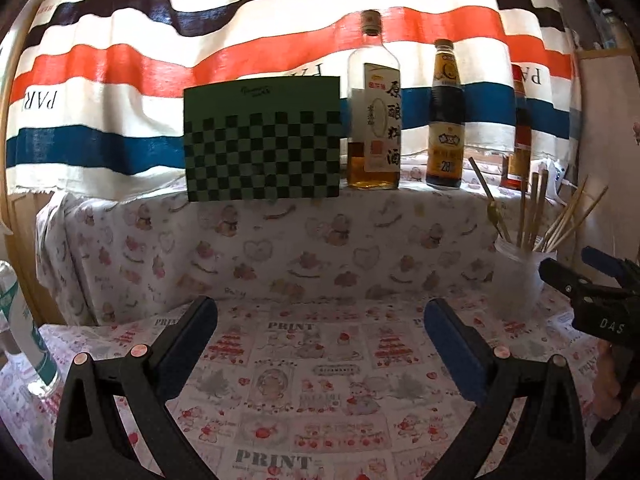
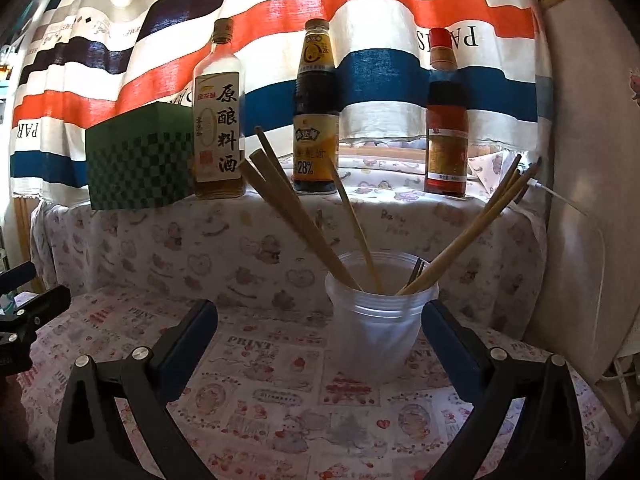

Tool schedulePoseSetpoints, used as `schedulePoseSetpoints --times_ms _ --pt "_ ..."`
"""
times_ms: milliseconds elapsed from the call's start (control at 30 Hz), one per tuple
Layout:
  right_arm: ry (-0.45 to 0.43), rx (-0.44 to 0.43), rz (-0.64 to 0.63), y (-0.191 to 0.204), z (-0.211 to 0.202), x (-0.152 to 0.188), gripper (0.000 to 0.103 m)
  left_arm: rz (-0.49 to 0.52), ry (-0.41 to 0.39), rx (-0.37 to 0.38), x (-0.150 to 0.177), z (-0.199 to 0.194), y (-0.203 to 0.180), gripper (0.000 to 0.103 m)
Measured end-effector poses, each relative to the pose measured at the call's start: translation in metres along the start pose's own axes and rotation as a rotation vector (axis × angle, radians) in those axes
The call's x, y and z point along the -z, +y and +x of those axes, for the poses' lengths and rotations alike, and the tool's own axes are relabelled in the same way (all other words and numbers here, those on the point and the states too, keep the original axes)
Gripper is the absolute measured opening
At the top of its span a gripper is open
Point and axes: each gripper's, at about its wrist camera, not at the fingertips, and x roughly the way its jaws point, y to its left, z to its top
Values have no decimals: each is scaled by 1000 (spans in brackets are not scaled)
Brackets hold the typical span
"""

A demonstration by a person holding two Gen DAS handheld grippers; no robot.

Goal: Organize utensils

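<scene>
A translucent plastic cup [image 2: 376, 320] stands on the printed tablecloth and holds several wooden chopsticks [image 2: 296, 216] and a small fork [image 2: 416, 272], all leaning outward. My right gripper [image 2: 320, 324] is open and empty, its jaws low on either side of the cup's near side, not touching it. My left gripper [image 1: 320, 320] is open and empty over bare cloth. In the left wrist view the cup [image 1: 516, 276] with chopsticks [image 1: 532, 208] stands at the right, next to the right gripper's body [image 1: 592, 296].
A raised ledge behind holds a green checkered box [image 1: 262, 140], a cooking wine bottle [image 1: 374, 120], a dark sauce bottle [image 1: 446, 120] and a red-capped bottle [image 2: 446, 120]. A striped curtain [image 1: 120, 80] hangs behind. A plastic bottle [image 1: 24, 328] stands at far left.
</scene>
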Motion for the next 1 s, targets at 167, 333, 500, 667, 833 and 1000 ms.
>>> schedulePoseSetpoints --times_ms 167,333,500,667,833,1000 --pt "1 4 0 0 -1 1 103 -9 22 8 1 3 2 103" --pt "1 3 0 0 -1 0 103 9 -2 -6 1 -1 -1 103" --pt "1 2 0 -1 -1 1 103 5 -3 -12 1 -3 -1 103" --pt "1 2 0 0 -1 0 103 2 -3 -23 1 -4 0 103" --pt "0 2 1 0 0 1 103 1 -3 -40 1 -4 0 103" --pt "1 1 0 -1 -1 0 103 9 4 -26 1 -5 1 103"
